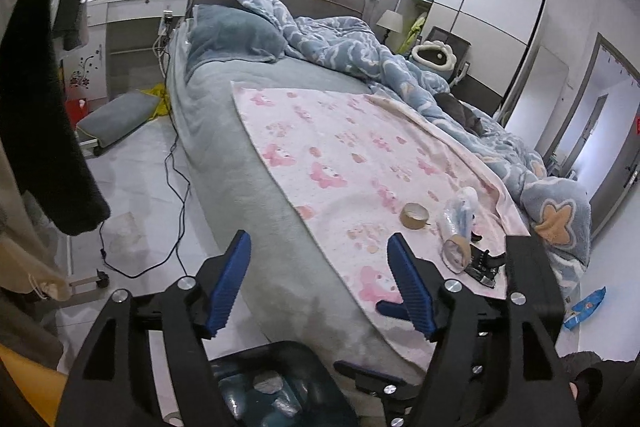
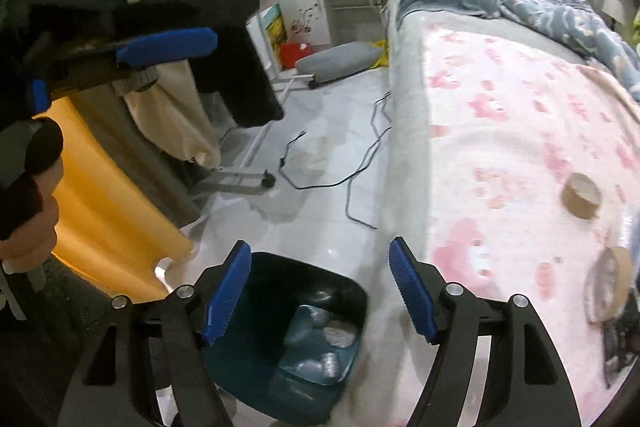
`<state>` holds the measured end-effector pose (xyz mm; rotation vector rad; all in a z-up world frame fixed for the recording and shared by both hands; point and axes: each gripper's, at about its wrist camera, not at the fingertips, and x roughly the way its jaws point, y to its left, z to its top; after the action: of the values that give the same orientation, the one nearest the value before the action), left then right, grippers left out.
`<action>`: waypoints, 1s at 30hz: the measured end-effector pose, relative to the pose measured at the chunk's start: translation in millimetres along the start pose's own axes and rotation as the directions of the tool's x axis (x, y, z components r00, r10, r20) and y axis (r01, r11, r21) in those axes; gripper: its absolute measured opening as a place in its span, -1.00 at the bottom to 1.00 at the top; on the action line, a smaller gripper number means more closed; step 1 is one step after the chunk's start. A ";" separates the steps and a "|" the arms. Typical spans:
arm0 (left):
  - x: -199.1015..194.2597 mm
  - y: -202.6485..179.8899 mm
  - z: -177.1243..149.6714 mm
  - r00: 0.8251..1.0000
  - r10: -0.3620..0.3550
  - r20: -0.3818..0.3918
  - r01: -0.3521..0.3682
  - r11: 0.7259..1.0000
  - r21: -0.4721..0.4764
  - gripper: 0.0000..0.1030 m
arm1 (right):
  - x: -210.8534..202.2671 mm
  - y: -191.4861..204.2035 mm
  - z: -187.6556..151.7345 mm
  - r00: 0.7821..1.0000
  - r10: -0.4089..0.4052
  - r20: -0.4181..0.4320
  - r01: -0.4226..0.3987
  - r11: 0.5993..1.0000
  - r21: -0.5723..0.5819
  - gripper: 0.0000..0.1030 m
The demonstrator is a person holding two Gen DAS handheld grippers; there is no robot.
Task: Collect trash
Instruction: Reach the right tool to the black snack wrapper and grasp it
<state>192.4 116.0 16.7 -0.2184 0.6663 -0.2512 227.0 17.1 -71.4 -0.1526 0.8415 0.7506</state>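
A dark blue trash bin (image 2: pixel 304 331) stands on the floor beside the bed, with crumpled wrappers (image 2: pixel 340 333) inside; it also shows in the left wrist view (image 1: pixel 276 383). My right gripper (image 2: pixel 320 291) is open and empty above the bin. My left gripper (image 1: pixel 320 285) is open and empty over the bed edge; it also shows in the right wrist view (image 2: pixel 168 45). On the pink blanket (image 1: pixel 340 155) lie a brown tape roll (image 1: pixel 415 215), a plastic-wrapped roll (image 1: pixel 458 227) and a small black item (image 1: pixel 482 263).
A blue snack wrapper (image 1: pixel 586 307) lies on the floor at the right. Black cables (image 2: pixel 360 163) trail over the floor by the bed. A clothes rack with hanging clothes (image 2: pixel 192 67) and a yellow object (image 2: pixel 108 203) stand at the left. A grey cushion (image 1: pixel 116 117) lies on the floor.
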 end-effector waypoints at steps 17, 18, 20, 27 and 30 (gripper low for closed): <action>38.4 -50.0 3.0 0.999 -0.038 -0.015 0.038 0.999 0.018 0.52 | -74.5 -92.8 -24.1 0.945 -0.286 0.157 0.265 0.954 0.143 0.42; 41.2 -53.3 2.4 0.999 -0.042 -0.019 0.042 0.999 0.020 0.52 | -79.9 -98.5 -25.3 0.936 -0.308 0.169 0.283 0.946 0.157 0.42; 46.3 -59.7 1.0 0.999 -0.046 -0.027 0.047 0.999 0.024 0.52 | -88.2 -107.3 -28.6 0.923 -0.339 0.183 0.307 0.934 0.182 0.43; 65.4 -78.1 -4.9 0.997 -0.060 -0.050 0.062 0.997 0.045 0.52 | -106.6 -144.0 -49.5 0.858 -0.483 0.176 0.422 0.857 0.297 0.49; 76.3 -85.3 -7.7 0.995 -0.068 -0.068 0.071 0.996 0.046 0.52 | -112.3 -162.8 -59.0 0.829 -0.538 0.156 0.454 0.809 0.374 0.51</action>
<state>231.8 11.5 -9.7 -0.1878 0.7181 -0.3420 249.0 -187.6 -56.1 0.0194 0.6226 0.1173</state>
